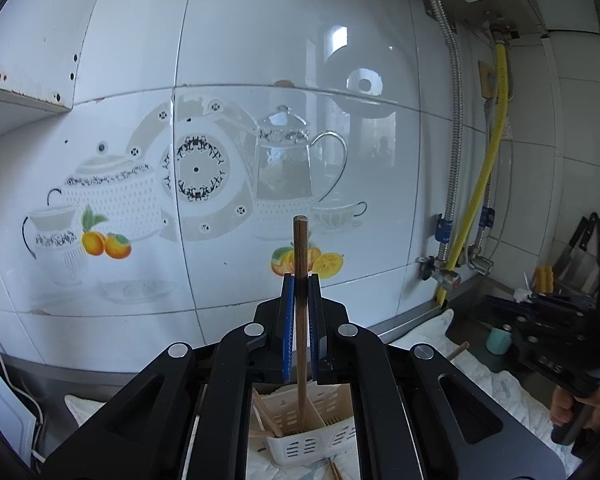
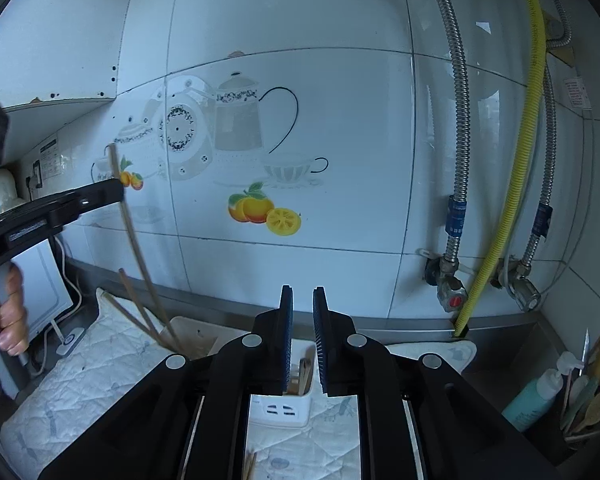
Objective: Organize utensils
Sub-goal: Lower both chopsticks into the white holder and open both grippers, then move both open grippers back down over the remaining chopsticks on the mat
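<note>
In the left wrist view my left gripper (image 1: 300, 280) is shut on a brown wooden chopstick (image 1: 300, 240). The stick stands upright, its lower end inside a white slotted utensil holder (image 1: 300, 446) directly below. More chopsticks (image 1: 266, 416) lean in the holder's left compartment. The right wrist view shows my right gripper (image 2: 302, 292) open by a narrow gap with nothing between its pads, just above the same holder (image 2: 280, 410), where short wooden sticks (image 2: 305, 372) stand. At that view's left, the left gripper (image 2: 116, 190) holds its chopstick (image 2: 130, 224) slanting down into the holder.
A quilted white cloth (image 2: 100, 380) covers the counter, with loose chopsticks (image 2: 251, 465) lying on it. A tiled wall stands close behind. Metal pipes, valves and a yellow hose (image 2: 520, 160) run at the right. A teal bottle (image 2: 534, 398) and wooden spoons (image 2: 594, 408) sit at the far right.
</note>
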The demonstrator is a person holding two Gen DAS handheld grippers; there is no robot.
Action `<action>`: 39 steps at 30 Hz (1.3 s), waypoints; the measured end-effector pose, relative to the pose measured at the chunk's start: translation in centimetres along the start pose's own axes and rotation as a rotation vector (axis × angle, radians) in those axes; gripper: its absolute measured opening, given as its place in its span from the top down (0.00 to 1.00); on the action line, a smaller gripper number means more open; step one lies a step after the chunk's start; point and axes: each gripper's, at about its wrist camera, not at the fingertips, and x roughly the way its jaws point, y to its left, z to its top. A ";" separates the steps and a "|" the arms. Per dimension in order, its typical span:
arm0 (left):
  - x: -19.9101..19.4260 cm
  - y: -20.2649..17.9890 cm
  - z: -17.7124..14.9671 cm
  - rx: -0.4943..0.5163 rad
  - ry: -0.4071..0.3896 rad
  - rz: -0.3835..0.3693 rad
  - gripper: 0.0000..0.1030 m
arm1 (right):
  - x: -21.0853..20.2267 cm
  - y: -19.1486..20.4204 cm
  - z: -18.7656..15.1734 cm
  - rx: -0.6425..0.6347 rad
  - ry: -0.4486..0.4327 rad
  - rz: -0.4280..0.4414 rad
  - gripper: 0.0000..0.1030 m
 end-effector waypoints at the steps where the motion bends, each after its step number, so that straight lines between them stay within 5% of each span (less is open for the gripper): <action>1: 0.3 0.1 -0.1 -0.001 0.008 0.004 0.95 | -0.4 0.0 -0.3 0.002 0.001 0.004 0.86; 14: 1.2 0.3 -1.7 -0.019 0.078 -0.013 0.93 | -5.7 1.6 -5.0 0.053 0.050 0.075 0.82; 26: -5.7 0.0 -2.6 -0.023 0.044 -0.036 0.85 | -11.1 4.4 -10.9 0.078 0.110 0.100 0.78; 39: -12.5 -1.5 -10.5 -0.013 0.142 -0.087 0.76 | -16.3 4.5 -14.1 0.167 0.115 0.088 0.78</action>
